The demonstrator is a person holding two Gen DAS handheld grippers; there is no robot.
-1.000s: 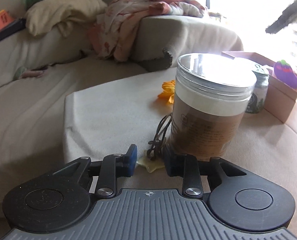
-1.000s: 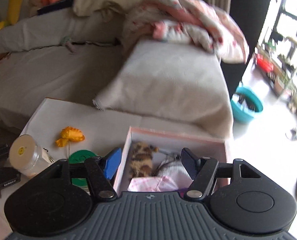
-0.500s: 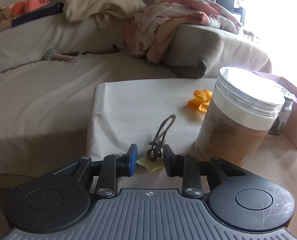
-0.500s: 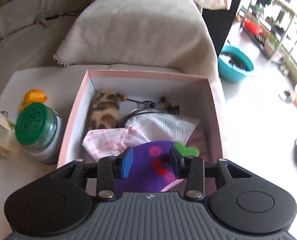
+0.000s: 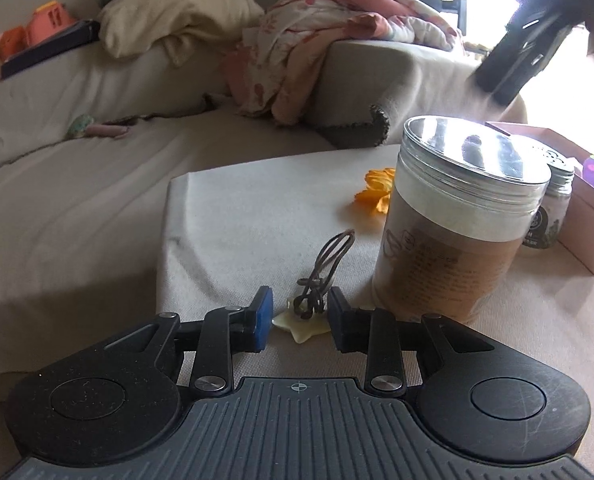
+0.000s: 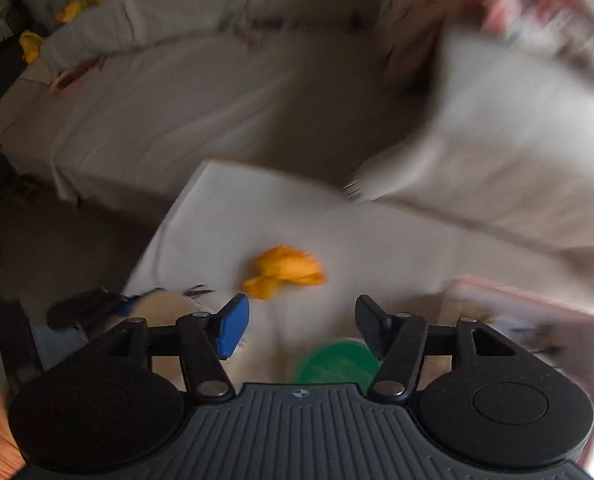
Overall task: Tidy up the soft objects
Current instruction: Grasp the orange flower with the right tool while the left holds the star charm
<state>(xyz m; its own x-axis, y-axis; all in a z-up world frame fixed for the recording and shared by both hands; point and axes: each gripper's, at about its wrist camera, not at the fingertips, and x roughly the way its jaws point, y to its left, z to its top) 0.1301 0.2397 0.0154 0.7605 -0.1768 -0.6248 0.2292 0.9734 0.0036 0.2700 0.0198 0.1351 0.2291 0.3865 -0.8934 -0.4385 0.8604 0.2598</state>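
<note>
Left gripper (image 5: 301, 318) matte black with ribbed grey housing, silver pivot screws, one blue pad, right gripper (image 6: 301, 322) the same build, round black side discs, crosshair mark

My left wrist camera sat low, just above the cloth-covered table (image 5: 233, 216), facing the sofa (image 5: 77, 184), with the big jar (image 5: 461, 220) close by. My right wrist camera looked down from higher up, badly blurred. Both views shared the orange soft toy (image 5: 377, 190) (image 6: 285, 270) and the table.
</note>
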